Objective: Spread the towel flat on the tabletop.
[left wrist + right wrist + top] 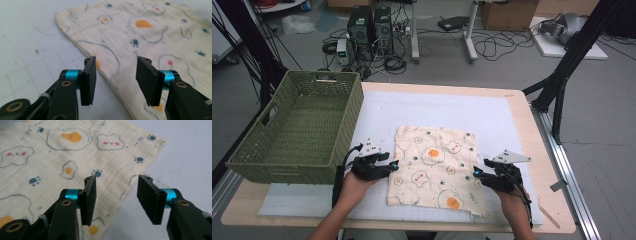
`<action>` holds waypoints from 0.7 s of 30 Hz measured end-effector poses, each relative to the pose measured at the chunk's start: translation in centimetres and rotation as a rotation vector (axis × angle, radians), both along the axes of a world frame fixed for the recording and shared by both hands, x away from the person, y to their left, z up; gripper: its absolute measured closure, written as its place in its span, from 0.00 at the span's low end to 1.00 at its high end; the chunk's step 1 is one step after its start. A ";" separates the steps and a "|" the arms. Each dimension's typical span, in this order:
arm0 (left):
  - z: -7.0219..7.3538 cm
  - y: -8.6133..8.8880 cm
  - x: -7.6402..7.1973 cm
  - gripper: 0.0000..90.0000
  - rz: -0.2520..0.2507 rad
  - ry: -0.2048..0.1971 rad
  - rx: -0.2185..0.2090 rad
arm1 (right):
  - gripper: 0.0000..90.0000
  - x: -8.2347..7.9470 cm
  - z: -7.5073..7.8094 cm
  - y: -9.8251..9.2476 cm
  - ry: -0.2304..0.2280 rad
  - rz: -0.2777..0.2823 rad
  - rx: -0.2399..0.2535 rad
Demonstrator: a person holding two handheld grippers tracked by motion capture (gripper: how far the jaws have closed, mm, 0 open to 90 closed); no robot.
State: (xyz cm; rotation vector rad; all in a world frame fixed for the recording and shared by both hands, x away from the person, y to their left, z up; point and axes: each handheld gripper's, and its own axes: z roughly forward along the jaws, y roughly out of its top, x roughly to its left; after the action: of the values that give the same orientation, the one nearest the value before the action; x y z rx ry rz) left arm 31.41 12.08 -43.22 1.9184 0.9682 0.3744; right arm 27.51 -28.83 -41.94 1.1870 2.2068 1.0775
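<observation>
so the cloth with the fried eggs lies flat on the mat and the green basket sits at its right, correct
Not quite: in the high view the green basket sits at the left of the cloth, by the table's left edge. The cloth does lie flat on the mat.

Cloth: the cream printed muslin cloth lies flat on the white gridded mat, mid-table.
Basket: the green woven plastic basket stands left of the cloth, on the table's left edge.
Mat: on the pale wooden table.
</observation>
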 end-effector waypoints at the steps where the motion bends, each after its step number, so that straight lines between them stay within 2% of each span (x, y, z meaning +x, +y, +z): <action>1: 0.1 -0.1 0.7 0.56 0.020 -0.002 -0.008 | 0.53 0.0 0.0 -0.1 -0.003 -0.005 0.004; 4: 0.2 -0.4 2.6 0.54 0.056 -0.024 -0.014 | 0.50 0.2 0.0 -0.4 -0.006 -0.011 0.010; 7: 0.2 -0.9 4.7 0.54 0.095 -0.032 0.008 | 0.50 0.4 -0.2 -0.5 0.002 -0.014 0.010; 10: 0.3 -1.2 7.0 0.54 0.150 -0.029 -0.014 | 0.50 0.5 -0.3 -0.5 0.000 -0.013 0.010; 13: -0.2 -1.5 9.1 0.55 0.197 -0.006 0.004 | 0.49 0.7 -0.4 -0.5 0.001 -0.011 0.003; 15: -0.5 -1.6 10.1 0.57 0.253 0.004 0.011 | 0.49 0.8 -0.5 -0.5 0.005 -0.011 0.003; 17: -1.1 -1.7 10.8 0.57 0.279 -0.004 0.020 | 0.49 1.0 -0.6 -0.5 0.010 -0.015 0.006; 19: -1.8 -1.7 11.2 0.59 0.291 0.014 0.050 | 0.49 1.2 -0.7 -0.6 0.011 -0.013 0.009; 20: -1.9 -1.8 11.5 0.61 0.285 0.045 0.066 | 0.49 1.2 -0.7 -0.6 0.010 -0.010 0.007; 21: -1.9 -2.1 11.6 0.61 0.267 0.042 0.085 | 0.49 1.2 -0.7 -0.6 0.010 -0.010 0.009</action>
State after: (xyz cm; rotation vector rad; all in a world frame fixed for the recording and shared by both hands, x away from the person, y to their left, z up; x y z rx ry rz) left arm 42.99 10.00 -45.13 1.8824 1.2588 0.5392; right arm 28.72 -29.47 -42.59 1.2087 2.2035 1.0812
